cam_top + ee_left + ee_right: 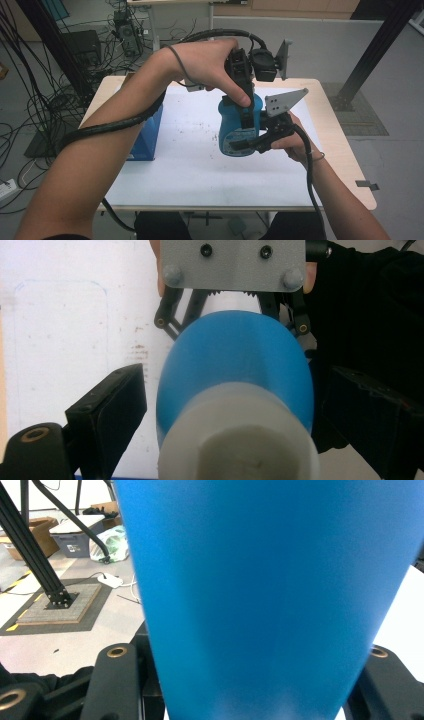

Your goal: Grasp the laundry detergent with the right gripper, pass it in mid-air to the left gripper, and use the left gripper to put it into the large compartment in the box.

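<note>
A blue bottle [235, 132] with a white cap [240, 440] stands over the white mat [190, 165]. My right gripper [246, 145] comes in from the right, shut on the bottle's lower body; in the right gripper view the blue wall [265, 580] sits between its jaws [250, 690]. From above, my left gripper [245, 116] reaches down over the bottle's top. In the left gripper view its jaws stand open on either side of the cap, close to it [235, 415]. The right gripper's grey plate [232, 262] lies beyond the bottle.
A dark blue box [147, 135] stands at the mat's left edge, under my left forearm. Small dark specks dot the mat [205, 125]. The wooden table [350, 170] has bare margins at right. Cables and black frame posts [380, 45] surround the table.
</note>
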The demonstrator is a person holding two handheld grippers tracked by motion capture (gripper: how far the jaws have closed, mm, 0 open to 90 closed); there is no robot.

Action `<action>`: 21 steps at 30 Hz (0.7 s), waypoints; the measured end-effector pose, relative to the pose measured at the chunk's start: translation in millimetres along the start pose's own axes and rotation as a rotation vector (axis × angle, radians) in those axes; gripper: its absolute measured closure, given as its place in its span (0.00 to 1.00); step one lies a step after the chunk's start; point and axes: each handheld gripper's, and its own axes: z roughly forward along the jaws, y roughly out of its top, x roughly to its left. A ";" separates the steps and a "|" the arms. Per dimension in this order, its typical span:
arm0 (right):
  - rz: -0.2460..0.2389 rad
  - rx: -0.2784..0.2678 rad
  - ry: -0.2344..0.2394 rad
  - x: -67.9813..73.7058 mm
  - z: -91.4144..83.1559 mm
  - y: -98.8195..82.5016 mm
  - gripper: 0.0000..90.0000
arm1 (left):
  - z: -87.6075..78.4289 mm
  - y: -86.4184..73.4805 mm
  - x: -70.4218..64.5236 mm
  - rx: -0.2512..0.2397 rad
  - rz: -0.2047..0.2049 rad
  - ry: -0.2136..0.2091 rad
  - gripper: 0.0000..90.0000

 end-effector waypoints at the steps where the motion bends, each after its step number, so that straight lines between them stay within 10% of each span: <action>1: 0.000 0.000 0.000 0.0 0.0 0.0 0.47 | 0.0 0.0 0.0 0.000 0.000 0.000 0.12; 21: 0.001 0.000 -0.002 -1.0 -0.3 -2.6 0.47 | -1.4 -3.8 0.0 -0.006 -0.011 0.005 0.12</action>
